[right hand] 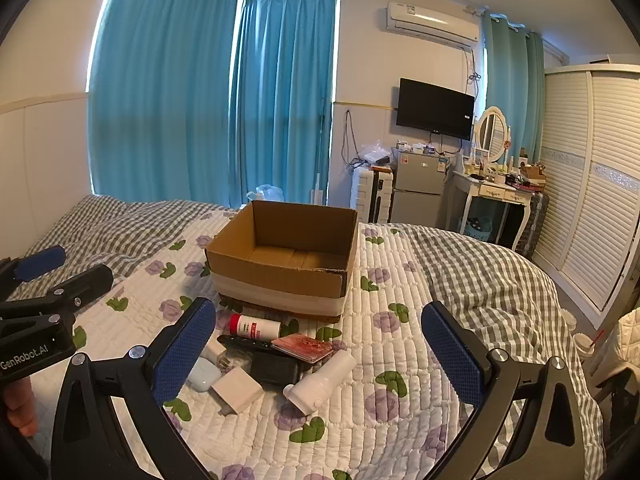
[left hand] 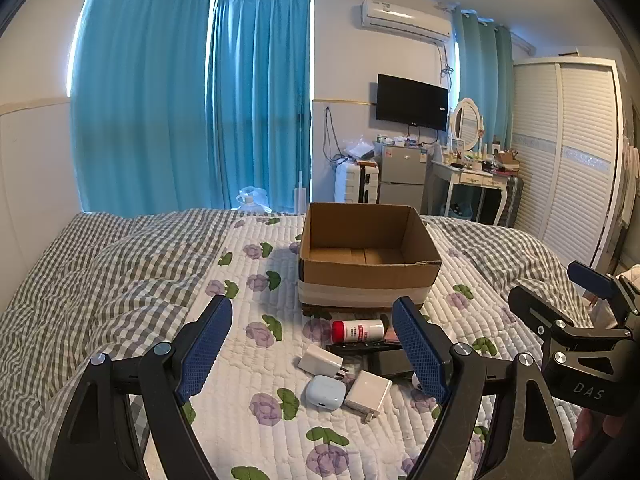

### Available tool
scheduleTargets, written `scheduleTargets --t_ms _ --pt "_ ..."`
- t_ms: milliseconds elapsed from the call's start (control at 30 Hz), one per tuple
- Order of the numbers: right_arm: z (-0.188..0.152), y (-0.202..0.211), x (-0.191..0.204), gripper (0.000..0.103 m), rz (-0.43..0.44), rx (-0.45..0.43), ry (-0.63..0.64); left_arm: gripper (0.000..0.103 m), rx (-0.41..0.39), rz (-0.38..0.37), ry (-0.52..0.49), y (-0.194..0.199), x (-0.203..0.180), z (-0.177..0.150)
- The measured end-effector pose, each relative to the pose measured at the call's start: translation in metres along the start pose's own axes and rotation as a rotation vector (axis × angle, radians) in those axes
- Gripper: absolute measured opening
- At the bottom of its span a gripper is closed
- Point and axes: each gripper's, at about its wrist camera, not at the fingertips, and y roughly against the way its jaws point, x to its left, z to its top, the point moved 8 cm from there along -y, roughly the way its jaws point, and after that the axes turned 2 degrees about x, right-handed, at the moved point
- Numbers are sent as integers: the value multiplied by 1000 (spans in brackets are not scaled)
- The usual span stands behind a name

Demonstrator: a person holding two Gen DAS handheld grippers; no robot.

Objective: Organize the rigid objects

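On the flower-printed white quilt, small rigid items lie just before an open brown cardboard box: a white red-capped bottle, white chargers and a pale-blue earbud case. Left gripper and right gripper hover over them, jaws spread, holding nothing.

Flowered quilt under cardboard box, 2 chargers, earbud case, bottles.

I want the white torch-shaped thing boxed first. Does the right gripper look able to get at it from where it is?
Probably yes. The white torch lies at the near right edge of the pile, on the quilt, nothing on top of it. The right gripper is open and empty, with the torch between its fingers' lines.
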Motion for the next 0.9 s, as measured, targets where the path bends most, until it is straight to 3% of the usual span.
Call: scheduleTargets --t_ms 900 --pt "0 0 5 103 2 3 5 85 0 19 0 -1 1 -3"
